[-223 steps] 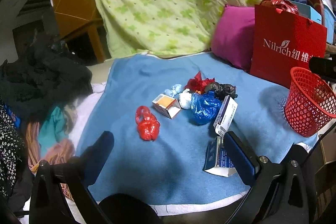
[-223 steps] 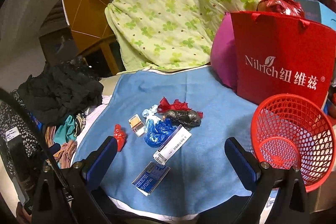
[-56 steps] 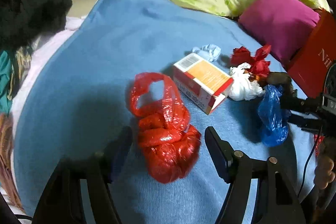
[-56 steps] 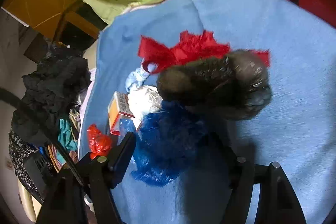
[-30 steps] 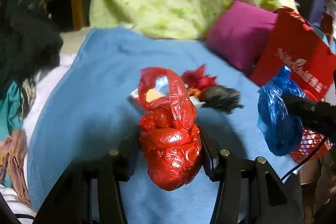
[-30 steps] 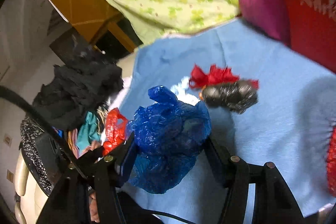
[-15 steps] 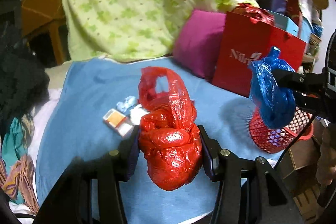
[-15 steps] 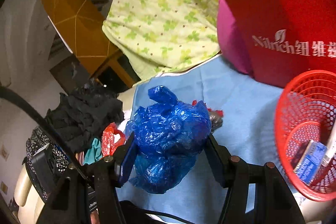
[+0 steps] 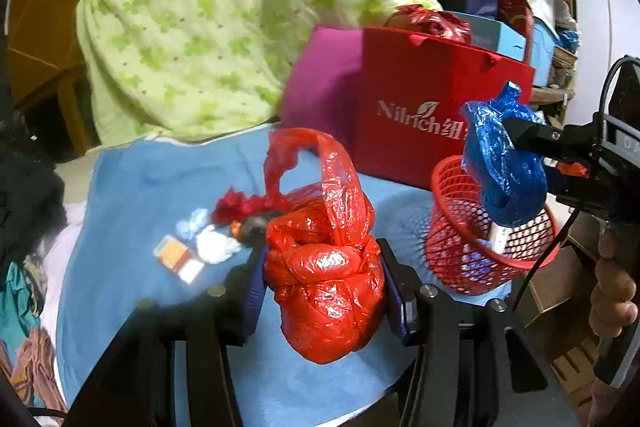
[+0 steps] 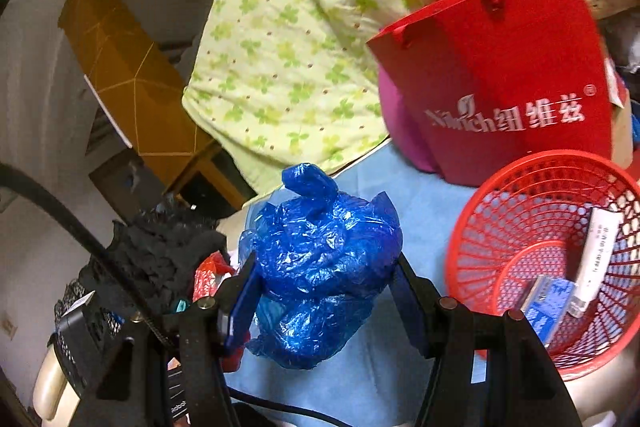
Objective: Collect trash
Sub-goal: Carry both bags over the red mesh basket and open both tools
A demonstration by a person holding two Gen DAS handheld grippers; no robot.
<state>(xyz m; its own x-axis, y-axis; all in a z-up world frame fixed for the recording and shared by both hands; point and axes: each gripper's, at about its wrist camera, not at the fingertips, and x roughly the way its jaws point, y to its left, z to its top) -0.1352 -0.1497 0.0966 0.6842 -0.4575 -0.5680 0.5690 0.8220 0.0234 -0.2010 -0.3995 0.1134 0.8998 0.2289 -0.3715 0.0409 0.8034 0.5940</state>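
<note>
My left gripper (image 9: 322, 293) is shut on a knotted red plastic bag (image 9: 324, 275) and holds it above the blue blanket (image 9: 132, 187). My right gripper (image 10: 322, 295) is shut on a crumpled blue plastic bag (image 10: 320, 267); in the left wrist view that blue bag (image 9: 504, 167) hangs over the red mesh basket (image 9: 456, 251). The basket (image 10: 520, 227) holds a blue box (image 10: 548, 299) and a white box (image 10: 600, 255). On the blanket lie an orange-and-white box (image 9: 180, 259), a white wad (image 9: 216, 247), a pale blue scrap (image 9: 192, 227), a red wrapper (image 9: 236, 203) and a dark bag (image 9: 252, 225).
A red Nilrich paper bag (image 9: 420, 115) and a purple pillow (image 9: 320, 87) stand behind the basket. A green flowered quilt (image 9: 208, 27) is piled at the back. Dark clothes (image 10: 160, 247) lie at the left. A cardboard box (image 9: 560, 291) sits below the basket.
Both grippers swung right with their bags. The blue bag now hangs over the red basket, and the red bag is carried closer to it.
</note>
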